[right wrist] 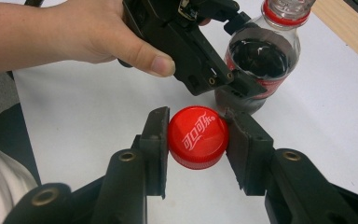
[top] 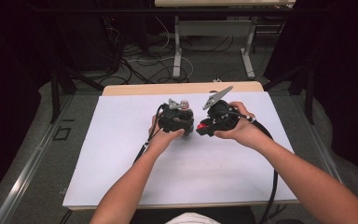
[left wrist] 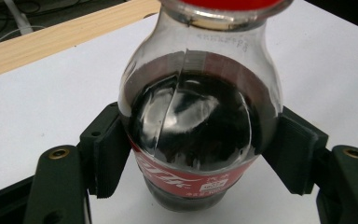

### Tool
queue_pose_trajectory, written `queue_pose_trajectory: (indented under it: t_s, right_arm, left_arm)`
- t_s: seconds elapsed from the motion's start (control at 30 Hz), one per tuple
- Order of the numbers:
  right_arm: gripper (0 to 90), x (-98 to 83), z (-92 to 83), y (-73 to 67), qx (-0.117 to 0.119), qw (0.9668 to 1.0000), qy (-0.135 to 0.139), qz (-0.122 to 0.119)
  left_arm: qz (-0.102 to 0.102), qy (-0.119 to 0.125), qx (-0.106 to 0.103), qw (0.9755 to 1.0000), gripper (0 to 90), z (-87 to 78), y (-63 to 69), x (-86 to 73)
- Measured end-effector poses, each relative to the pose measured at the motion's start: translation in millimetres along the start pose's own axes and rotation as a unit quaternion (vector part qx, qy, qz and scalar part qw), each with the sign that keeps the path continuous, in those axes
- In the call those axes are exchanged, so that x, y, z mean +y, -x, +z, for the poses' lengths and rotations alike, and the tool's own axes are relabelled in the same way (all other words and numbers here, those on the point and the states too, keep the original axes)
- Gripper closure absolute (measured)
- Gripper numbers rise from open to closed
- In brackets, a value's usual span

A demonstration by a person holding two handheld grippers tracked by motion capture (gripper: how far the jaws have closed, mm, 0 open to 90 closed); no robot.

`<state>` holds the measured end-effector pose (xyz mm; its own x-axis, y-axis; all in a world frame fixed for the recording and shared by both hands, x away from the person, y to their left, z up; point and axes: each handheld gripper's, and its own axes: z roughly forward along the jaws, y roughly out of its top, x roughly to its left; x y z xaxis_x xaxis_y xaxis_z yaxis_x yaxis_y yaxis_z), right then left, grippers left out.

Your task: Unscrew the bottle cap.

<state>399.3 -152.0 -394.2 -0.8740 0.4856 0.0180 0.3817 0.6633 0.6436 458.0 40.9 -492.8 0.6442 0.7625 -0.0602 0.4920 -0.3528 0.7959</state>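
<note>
At centre frame of the high view, the left tongs (top: 181,122) clamp the cola bottle (top: 186,113) around its belly, upright on the white bench (top: 121,154), while the right tongs (top: 204,127) grip its red cap (top: 202,126) just to the right. In the right gripper view the cap (right wrist: 198,136) sits at lower centre and the bottle's open neck (right wrist: 286,10) stands at upper right, so refitting likely means lifting the cap up over the neck. The left gripper view shows the pads (left wrist: 108,156) pressing the bottle (left wrist: 200,126) just above its label.
</note>
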Motion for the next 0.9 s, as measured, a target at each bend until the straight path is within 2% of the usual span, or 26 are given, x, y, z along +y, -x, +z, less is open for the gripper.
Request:
queue_pose_trajectory:
  t_s: [0.07,0.13,0.17,0.2,0.33,0.37,0.43,0.5,0.53,0.57,0.7,0.73,0.9]
  right_arm:
    - [61.3,-0.3,1.2,0.6,-0.006,1.0000,0.003,0.000]
    - [61.3,0.0,2.6,1.5,-0.002,1.0000,0.002,-0.002]
    - [61.3,0.3,2.0,0.9,-0.002,1.0000,-0.005,0.004]
    - [61.3,0.5,2.8,1.4,-0.001,1.0000,-0.003,0.002]
    - [61.3,0.8,4.7,1.4,-0.003,1.0000,-0.003,-0.001]
    - [61.2,0.7,4.7,0.7,-0.003,1.0000,-0.004,0.002]
    - [61.3,0.8,4.6,0.5,-0.004,1.0000,-0.004,0.003]
    - [61.2,0.8,4.7,1.0,-0.002,1.0000,-0.002,0.000]
    - [61.3,0.6,4.1,-1.0,-0.005,0.9999,-0.006,0.012]
    - [61.3,0.6,4.0,-0.5,-0.007,0.9999,-0.005,0.006]
    - [61.3,0.5,3.8,0.1,-0.005,1.0000,-0.007,0.003]
    - [61.2,0.6,4.4,0.9,-0.005,1.0000,-0.002,-0.004]
    - [61.3,1.1,4.9,-0.3,-0.002,1.0000,-0.002,-0.001]
  left_arm:
    - [-0.001,0.002,0.004,1.0000,30.1,3.1,-1.2,-1.0]
    - [-0.006,0.000,0.005,1.0000,30.1,5.5,-2.6,-1.6]
    - [-0.011,0.001,0.008,0.9999,30.1,6.9,-2.3,-1.9]
    - [-0.006,0.001,0.008,0.9999,30.1,7.8,-3.8,-2.3]
    - [-0.008,-0.005,0.010,0.9999,30.0,11.3,-2.2,-5.3]
    - [-0.001,-0.007,0.010,0.9999,30.0,11.8,-2.5,-6.0]
    - [-0.001,-0.007,0.003,1.0000,29.9,13.5,-2.6,-8.9]
    - [0.003,0.006,0.004,1.0000,29.7,14.5,-0.2,-12.6]
    - [0.006,0.006,0.005,1.0000,29.6,14.2,0.4,-13.2]
    - [0.008,0.005,0.006,0.9999,29.5,13.8,0.1,-13.4]
    - [0.004,0.005,0.001,1.0000,29.1,13.8,-0.5,-13.6]
    - [0.004,0.007,0.001,1.0000,29.0,14.2,-0.1,-13.8]
    - [0.003,0.007,0.001,1.0000,28.7,14.4,0.1,-14.0]
